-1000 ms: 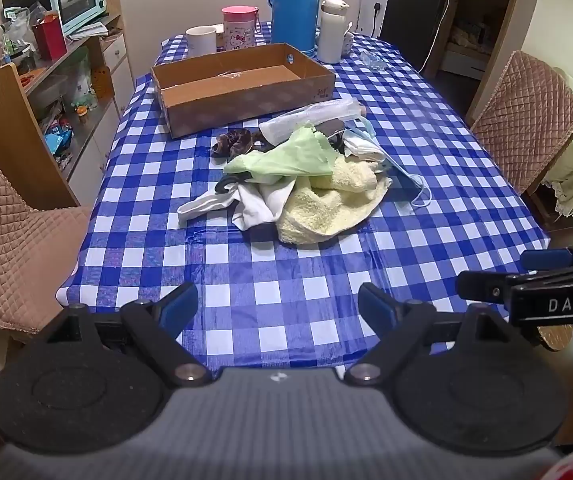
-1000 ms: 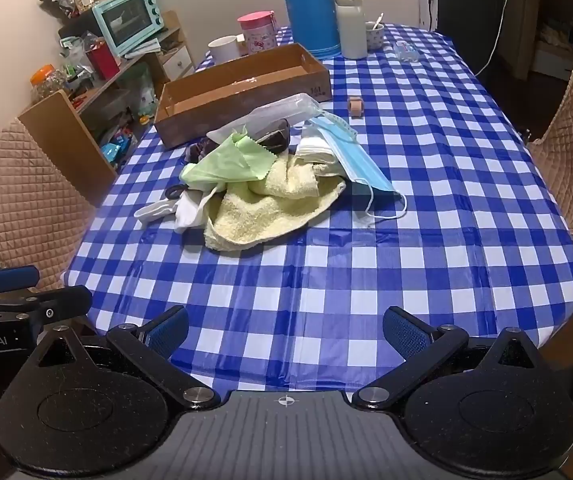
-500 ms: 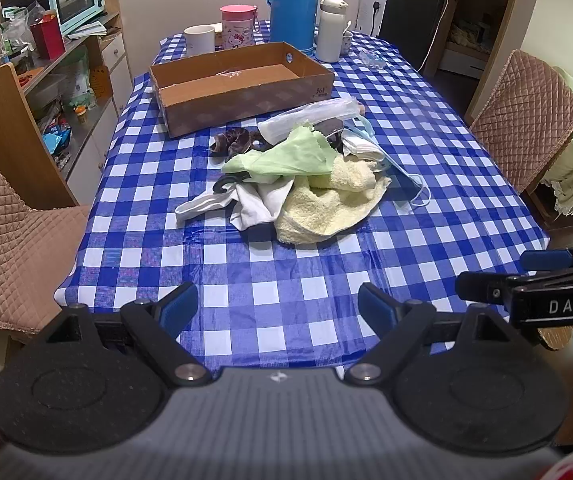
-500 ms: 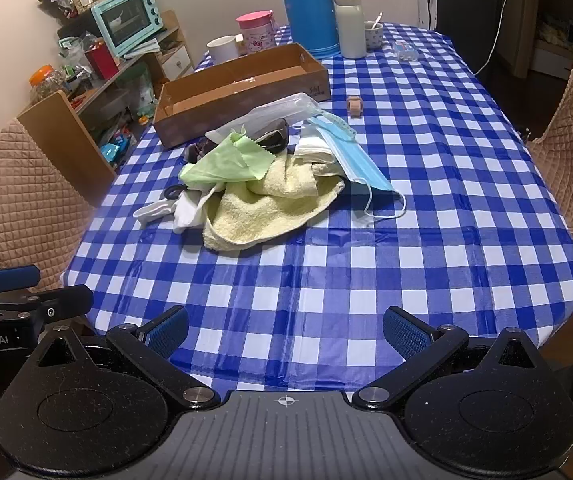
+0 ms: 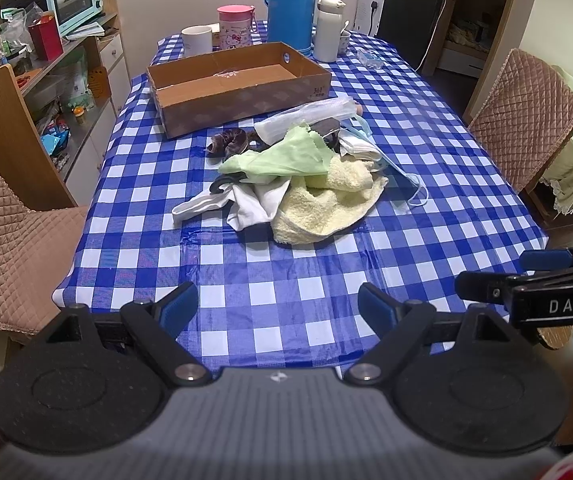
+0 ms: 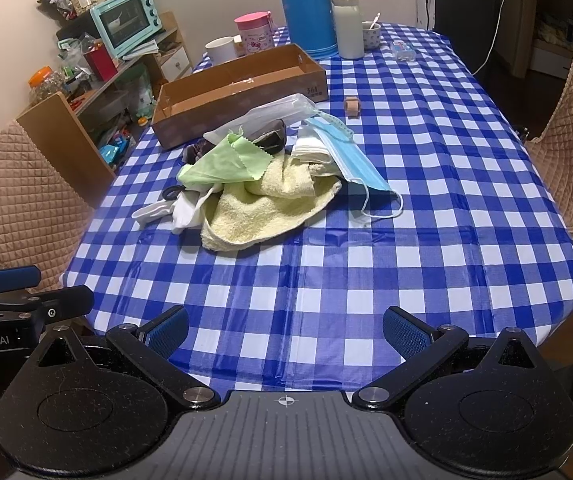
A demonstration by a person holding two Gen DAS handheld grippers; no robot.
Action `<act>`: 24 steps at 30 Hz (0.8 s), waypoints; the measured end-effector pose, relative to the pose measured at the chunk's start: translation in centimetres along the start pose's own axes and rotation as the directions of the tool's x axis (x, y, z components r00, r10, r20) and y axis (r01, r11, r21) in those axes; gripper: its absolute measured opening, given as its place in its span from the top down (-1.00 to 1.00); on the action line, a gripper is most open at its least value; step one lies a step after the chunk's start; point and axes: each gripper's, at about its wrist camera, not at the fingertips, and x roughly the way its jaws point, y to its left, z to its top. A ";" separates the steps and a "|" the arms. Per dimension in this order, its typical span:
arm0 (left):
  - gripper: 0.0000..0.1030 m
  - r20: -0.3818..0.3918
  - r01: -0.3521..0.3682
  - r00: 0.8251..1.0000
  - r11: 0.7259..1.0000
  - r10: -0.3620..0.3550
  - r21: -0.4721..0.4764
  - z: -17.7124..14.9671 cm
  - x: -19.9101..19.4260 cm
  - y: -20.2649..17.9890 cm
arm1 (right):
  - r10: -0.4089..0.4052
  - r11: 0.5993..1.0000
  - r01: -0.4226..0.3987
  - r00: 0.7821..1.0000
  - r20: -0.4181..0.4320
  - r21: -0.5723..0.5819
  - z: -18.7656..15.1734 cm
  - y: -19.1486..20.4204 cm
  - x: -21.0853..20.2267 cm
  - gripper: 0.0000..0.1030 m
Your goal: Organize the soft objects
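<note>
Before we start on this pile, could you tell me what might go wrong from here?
1. The pile is tangled: the green cloth drapes over the yellow towel, so lifting one may drag the other.
2. The blue face mask has a loose ear loop that could snag while lifted.
3. The cardboard box stands close behind the pile, with a blue jug and white flask beyond; a long reach might knock them.
Both the left gripper and right gripper are open, well short of the pile.
</note>
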 end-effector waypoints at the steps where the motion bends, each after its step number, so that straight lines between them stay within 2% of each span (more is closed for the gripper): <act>1: -0.67 -0.001 0.000 1.000 1.000 0.000 0.000 0.0 0.0 0.0 | 0.000 1.000 0.000 1.000 0.000 0.000 0.0 0.0 0.0 -1.00; 24: -0.67 0.000 -0.001 1.000 1.000 0.001 0.000 0.0 0.0 0.0 | 0.001 1.000 -0.001 1.000 0.002 0.000 -0.1 -0.2 -0.1 -1.00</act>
